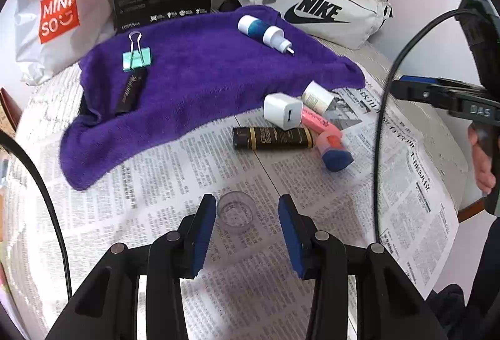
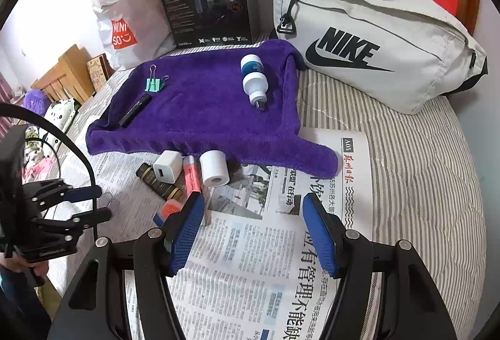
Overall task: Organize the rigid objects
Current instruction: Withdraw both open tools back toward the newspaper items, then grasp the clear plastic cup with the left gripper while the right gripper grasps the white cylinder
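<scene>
Left wrist view shows the left gripper (image 1: 247,211) with jaws spread wide, straddling a small clear plastic cup (image 1: 235,212) on the newspaper (image 1: 175,164), not yet pinching it. The step looks like picking this cup for the purple towel (image 1: 203,80); next it needs to close gently. The right gripper (image 2: 253,215) hangs spread, holding nothing, beside the white charger (image 2: 167,166) cluster.
</scene>
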{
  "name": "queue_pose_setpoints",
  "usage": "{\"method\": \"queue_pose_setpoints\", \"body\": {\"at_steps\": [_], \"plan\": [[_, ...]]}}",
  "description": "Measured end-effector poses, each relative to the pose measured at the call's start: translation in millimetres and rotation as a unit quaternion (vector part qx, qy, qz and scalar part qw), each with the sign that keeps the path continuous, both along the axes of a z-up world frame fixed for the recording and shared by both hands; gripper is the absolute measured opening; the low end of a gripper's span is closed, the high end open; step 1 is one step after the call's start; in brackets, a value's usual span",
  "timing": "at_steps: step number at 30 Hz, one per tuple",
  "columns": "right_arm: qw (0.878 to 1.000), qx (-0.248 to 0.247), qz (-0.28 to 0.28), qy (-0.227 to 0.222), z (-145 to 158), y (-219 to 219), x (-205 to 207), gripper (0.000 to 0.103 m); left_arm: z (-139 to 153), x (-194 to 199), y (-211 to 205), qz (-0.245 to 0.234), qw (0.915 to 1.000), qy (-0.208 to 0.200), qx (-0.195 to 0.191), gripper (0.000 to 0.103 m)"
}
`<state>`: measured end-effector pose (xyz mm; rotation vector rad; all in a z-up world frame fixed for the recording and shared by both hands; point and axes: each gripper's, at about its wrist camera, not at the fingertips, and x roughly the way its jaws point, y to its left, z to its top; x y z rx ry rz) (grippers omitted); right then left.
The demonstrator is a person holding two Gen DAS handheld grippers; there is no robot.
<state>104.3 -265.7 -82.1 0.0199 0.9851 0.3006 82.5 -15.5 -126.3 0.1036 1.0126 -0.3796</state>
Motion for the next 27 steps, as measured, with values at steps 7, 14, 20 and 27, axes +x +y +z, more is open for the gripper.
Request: {"method": "queue_pose_setpoints", "body": {"at_steps": [7, 14, 20, 27], "plan": [[1.0, 0.002, 0.006, 0.007, -8.4, 2.9, -3.2, 0.065, -12.7, 4.0, 0.3, 0.001, 1.0, 0.001, 0.008, 0.027], [1.0, 0.011, 0.021, 0.016, -19.8, 11.7, -1.2, 0.065, -7.7, 6.0, 5.8, 0.004, 0.9999, -0.004, 0.009, 0.026], [0.999, 0.023, 0.04, 0.007, -23.8, 29.5, 16.6, 0.065, -7.6, 10.2, 27.3, 0.033, 0.999, 0.004, 0.03, 0.026], [0.998, 0.004, 0.059, 0.018, -46.3, 50.8, 48.5, 0.051, -10.9, 8.5, 32.5, 0.035, 0.999, 0.008, 0.026, 0.026]]}}
